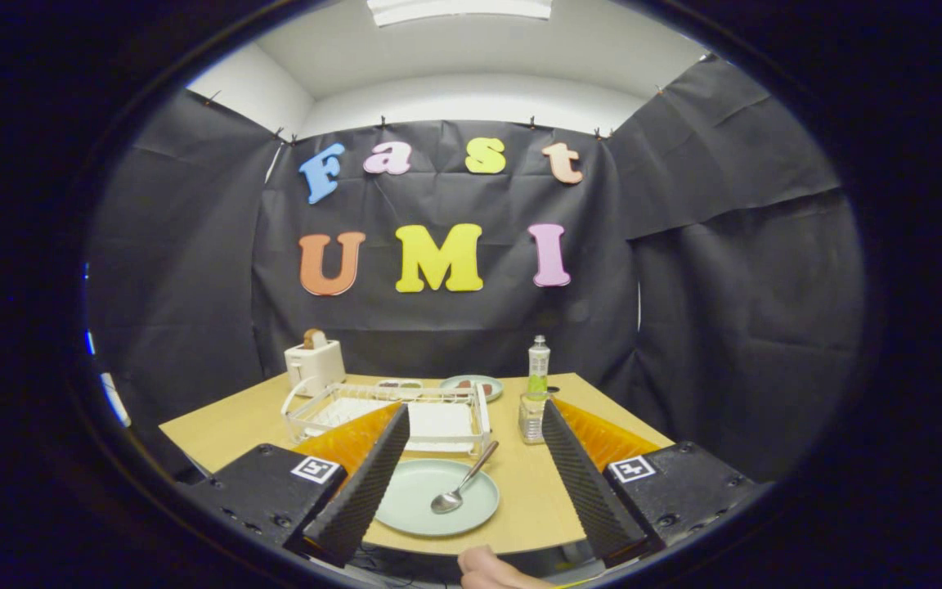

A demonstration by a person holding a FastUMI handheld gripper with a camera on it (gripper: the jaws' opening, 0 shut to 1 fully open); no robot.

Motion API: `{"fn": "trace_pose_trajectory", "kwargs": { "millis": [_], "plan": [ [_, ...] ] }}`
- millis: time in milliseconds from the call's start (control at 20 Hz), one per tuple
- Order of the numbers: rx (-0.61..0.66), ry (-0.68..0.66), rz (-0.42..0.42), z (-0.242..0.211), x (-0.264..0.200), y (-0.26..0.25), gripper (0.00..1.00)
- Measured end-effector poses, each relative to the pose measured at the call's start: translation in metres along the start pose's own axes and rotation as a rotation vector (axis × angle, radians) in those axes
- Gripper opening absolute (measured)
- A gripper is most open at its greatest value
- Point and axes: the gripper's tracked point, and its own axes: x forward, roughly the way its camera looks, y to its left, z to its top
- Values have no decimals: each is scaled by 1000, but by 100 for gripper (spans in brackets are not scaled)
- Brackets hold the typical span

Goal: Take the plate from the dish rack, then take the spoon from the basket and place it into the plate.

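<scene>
I see my gripper (471,483) with jaws spread wide, gripping nothing. The metal spoon (461,487) rests in the pale green round plate (437,496) on the wooden desk (536,499), so I judge the placing done.

1. The tongs (471,491) have two long wedge-shaped fingers (365,491) whose inner faces carry fine ridged ribbing.
2. Each finger sits on a blocky black mount (266,491) with rounded corners and small dark screws along its lower edge.
3. A square white tag (315,469) with a black pattern marks the top of each mount.
4. The fingers stand wide apart.
5. Part of a bare hand (491,568) shows below the desk (520,483) edge.
</scene>
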Motion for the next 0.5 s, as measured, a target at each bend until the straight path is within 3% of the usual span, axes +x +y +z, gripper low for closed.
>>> {"fn": "trace_pose_trajectory", "kwargs": {
  "millis": [500],
  "plan": [
    [-12,10,26,-9,1,6,100]
  ]
}}
